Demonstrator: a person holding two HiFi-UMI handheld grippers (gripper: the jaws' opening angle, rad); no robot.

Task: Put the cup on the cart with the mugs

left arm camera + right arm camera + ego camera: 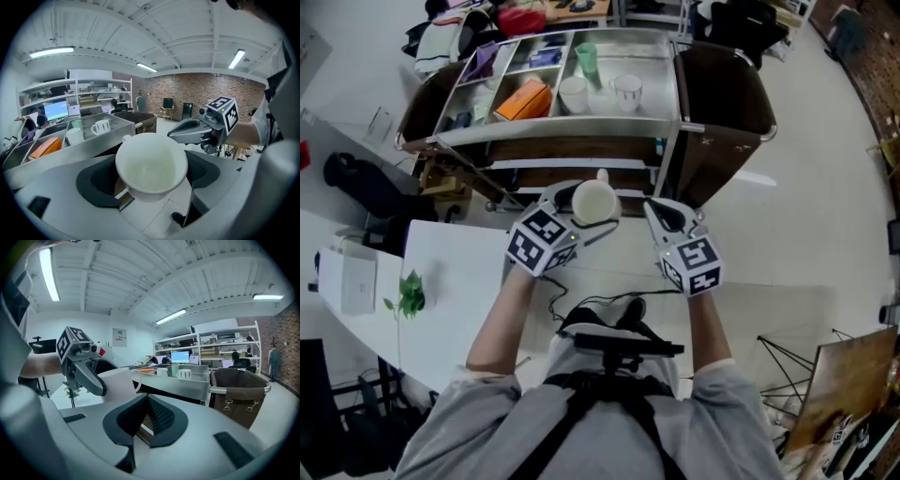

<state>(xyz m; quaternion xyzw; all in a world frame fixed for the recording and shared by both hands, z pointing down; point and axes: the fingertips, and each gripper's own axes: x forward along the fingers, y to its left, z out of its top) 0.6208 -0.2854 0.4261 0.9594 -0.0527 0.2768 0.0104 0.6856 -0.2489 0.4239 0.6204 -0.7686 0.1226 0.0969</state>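
Left gripper point(150, 180) clamped on the white cup point(151, 159), one jaw on each side of its body. Right gripper point(143, 422) pressed closed, empty. I can't see the cup's base behind the jaws. Cup empty, upright, held just short of the cart point(581, 132), apart from the mugs point(573, 94).
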